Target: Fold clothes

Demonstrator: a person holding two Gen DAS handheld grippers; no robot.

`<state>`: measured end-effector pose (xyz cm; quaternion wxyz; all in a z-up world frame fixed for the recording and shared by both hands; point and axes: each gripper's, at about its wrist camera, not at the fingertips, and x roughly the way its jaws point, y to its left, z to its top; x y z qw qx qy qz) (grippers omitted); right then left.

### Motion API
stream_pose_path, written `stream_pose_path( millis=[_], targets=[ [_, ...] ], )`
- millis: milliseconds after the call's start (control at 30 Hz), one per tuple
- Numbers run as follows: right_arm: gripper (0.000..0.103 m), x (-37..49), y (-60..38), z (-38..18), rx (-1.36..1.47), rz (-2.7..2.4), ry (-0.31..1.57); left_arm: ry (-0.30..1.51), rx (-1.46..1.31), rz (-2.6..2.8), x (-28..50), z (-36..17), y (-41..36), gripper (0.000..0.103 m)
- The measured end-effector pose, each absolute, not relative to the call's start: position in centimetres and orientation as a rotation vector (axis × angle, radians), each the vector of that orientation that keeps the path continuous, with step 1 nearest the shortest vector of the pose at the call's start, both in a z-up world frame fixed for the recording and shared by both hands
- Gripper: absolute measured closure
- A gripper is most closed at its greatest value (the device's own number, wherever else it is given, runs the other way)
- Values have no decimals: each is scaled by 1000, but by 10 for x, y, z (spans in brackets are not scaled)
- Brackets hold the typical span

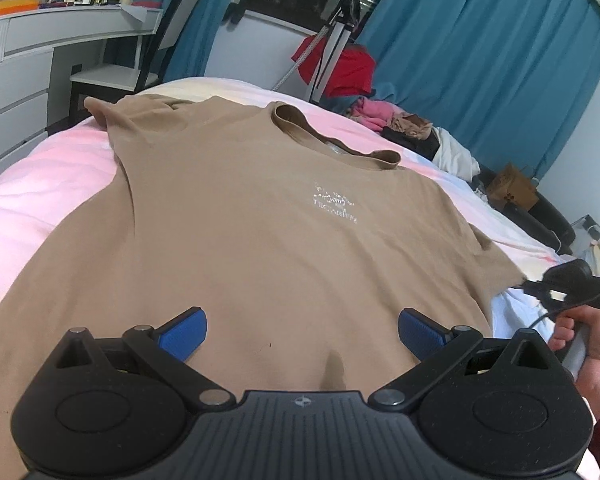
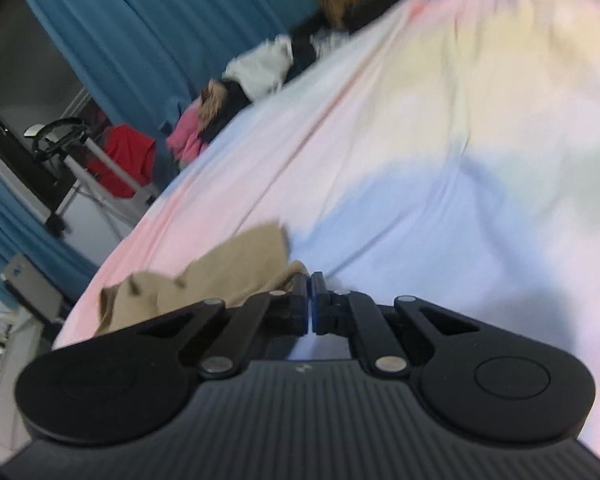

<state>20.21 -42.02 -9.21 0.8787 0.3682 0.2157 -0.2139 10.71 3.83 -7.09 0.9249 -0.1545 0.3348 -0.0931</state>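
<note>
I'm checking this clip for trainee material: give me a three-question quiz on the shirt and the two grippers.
1. True or false: the left gripper has its fingers spread above the tan T-shirt.
2. The right gripper is: A) wide open, B) shut at the shirt's sleeve edge, C) out of view.
3. Fill in: the shirt lies face up on the ___, collar away from the left camera.

Key: 1 true; 2 B; 3 bed.
</note>
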Motion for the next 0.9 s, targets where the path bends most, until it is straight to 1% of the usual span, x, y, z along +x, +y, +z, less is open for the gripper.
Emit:
stream_pose_path(
  millis=[167,300,400,433,467,500,533,567,633,767,900],
  targets=[
    [100,187,-443,-91,749,-518,412,685,-308,-182,109,-71,38,0],
    [97,183,-440,-100,853,-387,447,685,-299,-177,109,-73,36,0],
    [95,186,-426,-109,991,-263,467,683,-295,-174,109,-73,36,0],
    [90,189,-420,-112,1033,-229,482,682,-293,-173,108,-73,35,0],
    [74,192,-415,-116,1061,-201,491,679,-291,-171,108,-73,34,0],
    [64,195,-411,-119,1080,-179,494,677,-289,-167,107,-72,34,0],
    [43,198,-407,-123,1099,-157,498,675,-290,-165,107,-72,34,0],
    [33,201,-403,-126,1103,-146,497,674,-293,-164,107,-72,35,0],
    [33,210,-400,-133,1093,-167,487,675,-301,-163,108,-72,36,0],
    [33,230,-401,-148,1167,-166,413,686,-316,-164,113,-75,39,0],
    [32,264,-394,-138,1045,-138,343,703,-328,-166,118,-80,41,0]
  ],
)
